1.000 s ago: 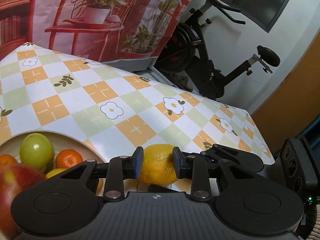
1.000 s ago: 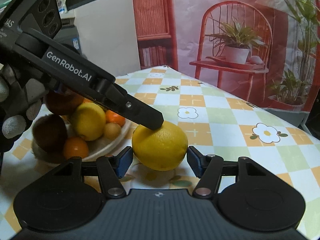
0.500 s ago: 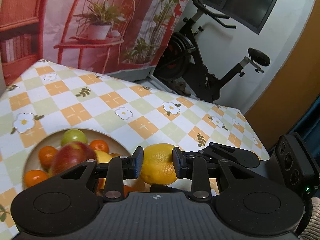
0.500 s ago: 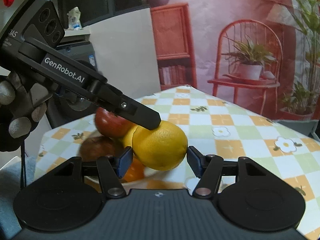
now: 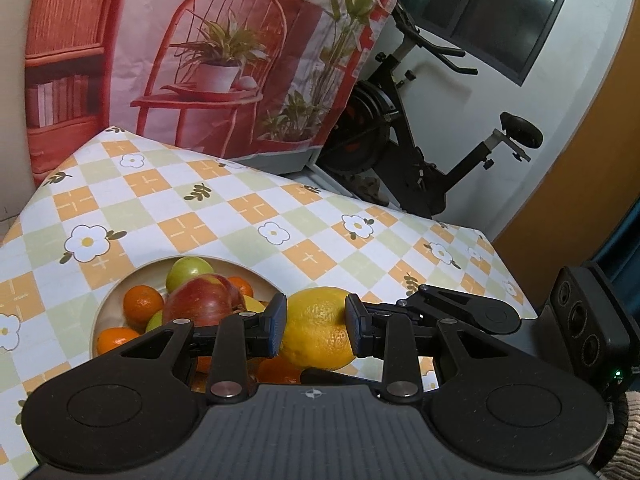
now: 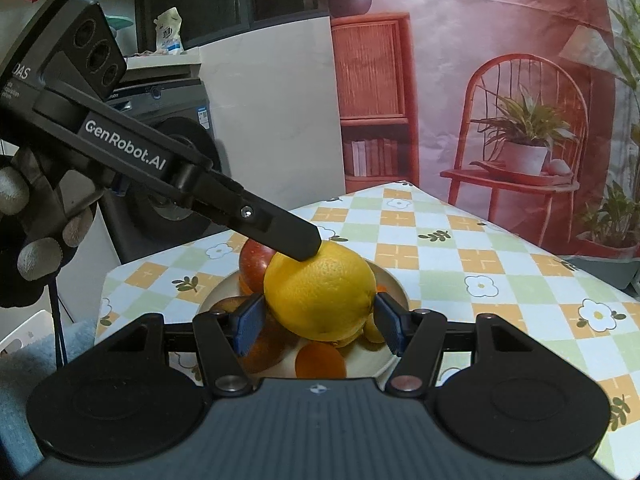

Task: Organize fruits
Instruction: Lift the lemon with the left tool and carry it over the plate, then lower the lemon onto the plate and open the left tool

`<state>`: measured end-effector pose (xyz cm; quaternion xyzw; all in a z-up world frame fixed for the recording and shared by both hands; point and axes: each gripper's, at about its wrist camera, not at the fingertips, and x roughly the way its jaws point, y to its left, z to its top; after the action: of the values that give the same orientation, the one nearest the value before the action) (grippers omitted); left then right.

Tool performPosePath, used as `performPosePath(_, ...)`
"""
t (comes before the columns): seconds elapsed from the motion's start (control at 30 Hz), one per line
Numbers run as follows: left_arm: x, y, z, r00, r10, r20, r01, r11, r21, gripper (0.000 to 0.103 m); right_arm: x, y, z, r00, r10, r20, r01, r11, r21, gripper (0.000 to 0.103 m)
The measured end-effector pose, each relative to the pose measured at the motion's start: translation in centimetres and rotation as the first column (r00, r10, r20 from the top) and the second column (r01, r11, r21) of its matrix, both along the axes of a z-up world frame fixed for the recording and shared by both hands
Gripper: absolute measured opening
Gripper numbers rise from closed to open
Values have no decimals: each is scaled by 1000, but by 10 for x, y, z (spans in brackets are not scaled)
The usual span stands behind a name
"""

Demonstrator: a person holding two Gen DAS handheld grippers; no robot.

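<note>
Behind the tabletop [image 5: 168,216], with its orange, green and white checked cloth, hung a printed backdrop [image 5: 208,48] of a red chair and potted plants, and an exercise bike [image 5: 420,152] stood off to the right in the left wrist view. On the cloth sat a pale bowl [image 5: 105,304] holding a red apple [image 5: 202,300], a green fruit [image 5: 188,270] and several small oranges [image 5: 142,303]. The left hand-held gripper [image 5: 317,326] was closed on a large yellow citrus fruit [image 5: 318,332], its two pads pressed against the fruit's sides. That fruit hung above the near edge of the bowl, over the other fruit. In the right wrist view the right hand-held gripper [image 6: 320,326] stood with its blue pads spread wide on either side of the same citrus fruit [image 6: 320,294]; whether they touched it I cannot tell. The left gripper's finger [image 6: 280,232] rested on top of the fruit. A gloved hand [image 6: 28,216] held the left gripper's handle.
</note>
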<state>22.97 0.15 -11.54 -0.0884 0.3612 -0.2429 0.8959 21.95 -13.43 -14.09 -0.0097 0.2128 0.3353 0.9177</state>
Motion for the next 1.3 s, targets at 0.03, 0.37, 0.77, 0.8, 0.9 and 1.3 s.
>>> performPosePath(0.03, 0, 1, 1, 1000, 2, 2, -2, 1000, -3, 34, 1, 1, 1, 1000, 1, 1, -1, 1000, -1, 62)
performPosePath(0.37, -3, 12, 1, 1000, 14, 7, -14, 1000, -15, 34, 6, 11, 5, 1000, 14, 8, -14, 1000, -17, 62)
performPosePath(0.77, -2, 10, -2, 1000, 13, -2, -13, 1000, -18, 34, 7, 12, 3, 1000, 11, -5, -11, 1000, -22, 62)
performPosePath(0.8, -2, 9, -2, 1000, 13, -2, -13, 1000, -18, 34, 7, 12, 3, 1000, 11, -6, -11, 1000, -22, 62)
performPosePath(0.9, -2, 9, -1, 1000, 12, -2, -12, 1000, -16, 34, 6, 12, 4, 1000, 9, -6, -9, 1000, -23, 62)
performPosePath(1.3, 2, 5, -8, 1000, 5, -17, -5, 1000, -3, 34, 5, 9, 0, 1000, 7, -16, -7, 1000, -24, 62)
